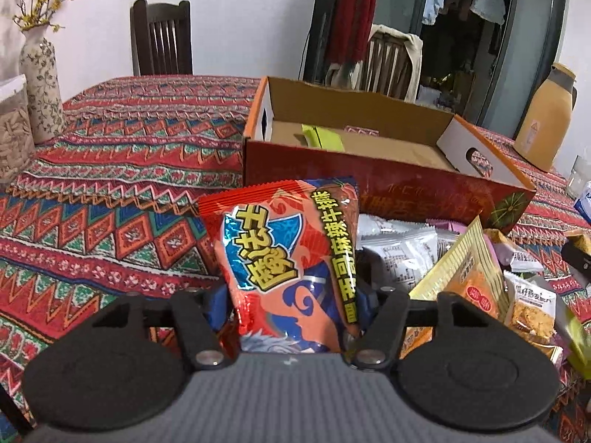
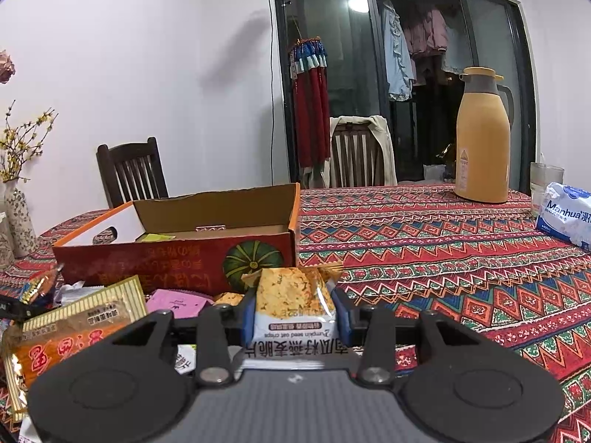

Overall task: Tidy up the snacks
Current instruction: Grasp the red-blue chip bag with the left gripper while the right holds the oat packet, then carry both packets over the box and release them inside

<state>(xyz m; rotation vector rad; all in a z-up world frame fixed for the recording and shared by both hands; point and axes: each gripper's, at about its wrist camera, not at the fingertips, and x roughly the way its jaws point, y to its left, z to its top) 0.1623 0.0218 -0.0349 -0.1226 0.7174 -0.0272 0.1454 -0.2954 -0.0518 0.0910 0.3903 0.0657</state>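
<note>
A red snack bag [image 1: 284, 243] with yellow lettering stands upright between the blue pads of my left gripper [image 1: 291, 295], which is shut on its lower part. Behind it lies an open red-and-orange cardboard box [image 1: 369, 184] with a green packet [image 1: 321, 136] inside. To the right of the bag is a pile of loose snack packets [image 1: 461, 269]. In the right wrist view my right gripper [image 2: 295, 313] is shut on a white pumpkin-seed oat crisps packet [image 2: 291, 291], held just in front of the same box [image 2: 166, 262]. More packets [image 2: 85, 317] lie to its left.
A patterned red tablecloth [image 2: 443, 258] covers the table. A yellow thermos jug [image 2: 482, 140], a glass [image 2: 546, 181] and a tissue pack [image 2: 565, 214] stand at the far right. A flowered vase [image 1: 40, 85] is at the far left. Two chairs [image 1: 162, 37] stand behind the table.
</note>
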